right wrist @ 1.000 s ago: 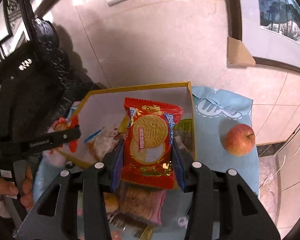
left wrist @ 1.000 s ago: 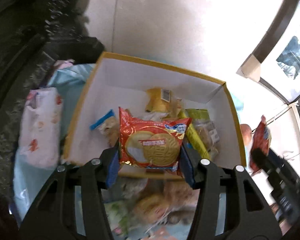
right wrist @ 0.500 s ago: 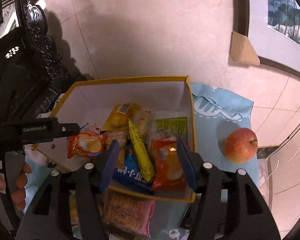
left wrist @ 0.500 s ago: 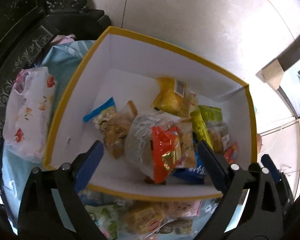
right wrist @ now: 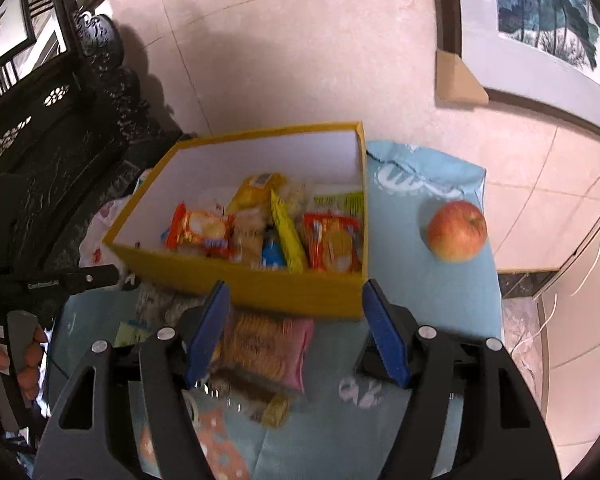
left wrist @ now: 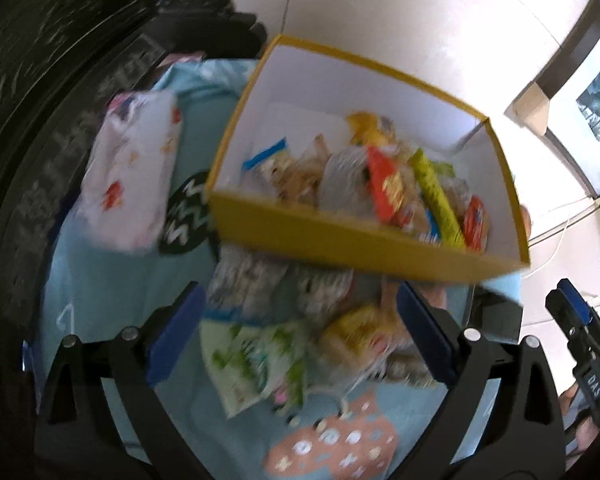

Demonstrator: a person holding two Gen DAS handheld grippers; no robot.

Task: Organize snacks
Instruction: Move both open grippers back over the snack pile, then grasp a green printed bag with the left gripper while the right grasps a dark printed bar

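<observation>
— Snacks (right wrist: pixel 268 228) fill the yellow box (right wrist: pixel 300 288), frame centre?
— Partly; a loose pile (left wrist: pixel 300 320) (blurred) lies below it. Left gripper (left wrist: pixel 296 332) gapes empty; right gripper (right wrist: pixel 296 332) is opening, holding nothing.

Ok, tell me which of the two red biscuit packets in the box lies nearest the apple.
The red packet against the box's right wall, beside the yellow bar; the other red packet lies at the left, farther from the apple.

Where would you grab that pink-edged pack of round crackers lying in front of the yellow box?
Probably from above, across its narrow width. The cracker pack lies flat on the blue cloth, just below the right gripper, whose jaws are opening with nothing between them. Pinching its puffy middle should beat pinching the thin sealed ends.
</observation>
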